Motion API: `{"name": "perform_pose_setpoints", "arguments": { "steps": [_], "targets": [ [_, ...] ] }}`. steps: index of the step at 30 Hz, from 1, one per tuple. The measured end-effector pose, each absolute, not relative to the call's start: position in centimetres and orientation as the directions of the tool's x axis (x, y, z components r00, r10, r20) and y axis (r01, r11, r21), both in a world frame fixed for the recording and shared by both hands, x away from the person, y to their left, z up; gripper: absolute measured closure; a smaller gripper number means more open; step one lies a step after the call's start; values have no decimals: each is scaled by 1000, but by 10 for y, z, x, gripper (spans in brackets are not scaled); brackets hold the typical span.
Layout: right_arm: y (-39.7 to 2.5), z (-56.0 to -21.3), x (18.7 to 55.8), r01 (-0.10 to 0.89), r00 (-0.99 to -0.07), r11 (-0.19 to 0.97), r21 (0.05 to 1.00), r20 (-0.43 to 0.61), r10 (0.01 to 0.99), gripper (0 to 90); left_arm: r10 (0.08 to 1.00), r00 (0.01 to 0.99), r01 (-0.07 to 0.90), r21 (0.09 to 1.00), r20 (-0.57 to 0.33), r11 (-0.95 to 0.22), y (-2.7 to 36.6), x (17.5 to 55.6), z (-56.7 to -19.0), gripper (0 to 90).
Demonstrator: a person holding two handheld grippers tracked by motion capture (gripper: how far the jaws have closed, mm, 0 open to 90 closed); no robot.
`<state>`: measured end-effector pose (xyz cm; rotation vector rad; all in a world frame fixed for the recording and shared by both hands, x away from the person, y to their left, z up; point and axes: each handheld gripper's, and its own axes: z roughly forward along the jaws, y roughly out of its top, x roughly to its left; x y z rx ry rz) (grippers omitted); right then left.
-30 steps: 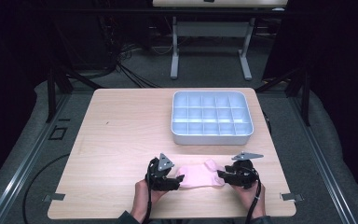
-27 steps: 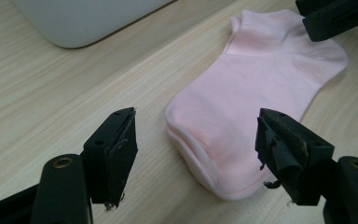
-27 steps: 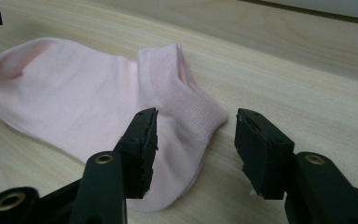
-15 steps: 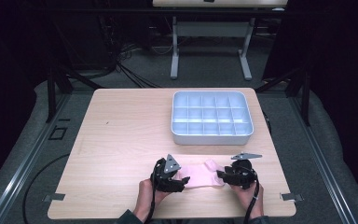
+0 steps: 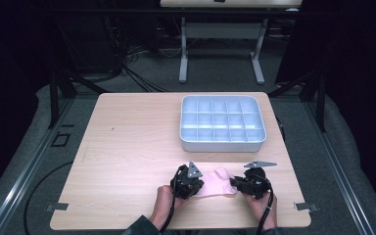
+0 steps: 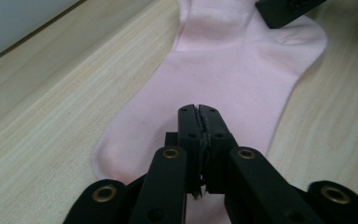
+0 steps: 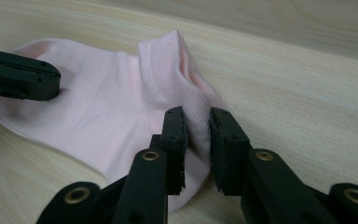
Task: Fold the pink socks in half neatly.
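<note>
The pink sock lies flat on the tabletop close to its near edge, right of centre; in the left gripper view the sock runs away from the jaws toward the far hand, and in the right gripper view the sock shows its ribbed cuff raised in a fold.

Treat the sock as light, soft and limp; it will likely sag and drape from any hold, and a single layer can slip out of a loose pinch; it is not fragile. Take hold at the ribbed cuff or at the toe end, where the knit is doubled and gives the pads more to bite on.

Your left gripper sits on the sock's left end; its jaws stand closed tip to tip in the left gripper view, pinching the fabric beneath them. Your right gripper sits at the sock's right end; in the right gripper view its jaws are clamped on the upright cuff fold, with the knit visible between them.

Keep both holds level; pulling the ends apart should flatten the sock, while lifting one end alone will likely let the rest trail.

The compartment tray stands toward the far right of the tabletop, well apart from the sock; its cells look empty.
</note>
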<state>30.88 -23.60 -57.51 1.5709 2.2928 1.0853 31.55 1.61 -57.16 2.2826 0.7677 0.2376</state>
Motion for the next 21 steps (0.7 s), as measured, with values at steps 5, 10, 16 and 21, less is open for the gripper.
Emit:
{"name": "perform_pose_setpoints", "arguments": {
  "steps": [5, 10, 16, 21],
  "targets": [
    [-238, -577, 308, 745, -426, 157, 648, 281, 860, 816, 593, 803, 468, 673, -54, -573, 15, 316, -572, 898],
    [-239, -574, 305, 740, -423, 132, 659, 304, 854, 828, 597, 799, 474, 680, -65, -560, 17, 317, -574, 899],
    [-237, -567, 304, 728, -433, 132, 672, 302, 849, 831, 597, 800, 472, 680, -64, -560, 17, 316, -574, 900],
    [-235, -563, 302, 726, -435, 124, 677, 311, 845, 833, 597, 800, 470, 682, -61, -560, 17, 316, -574, 900]
  ]
}}
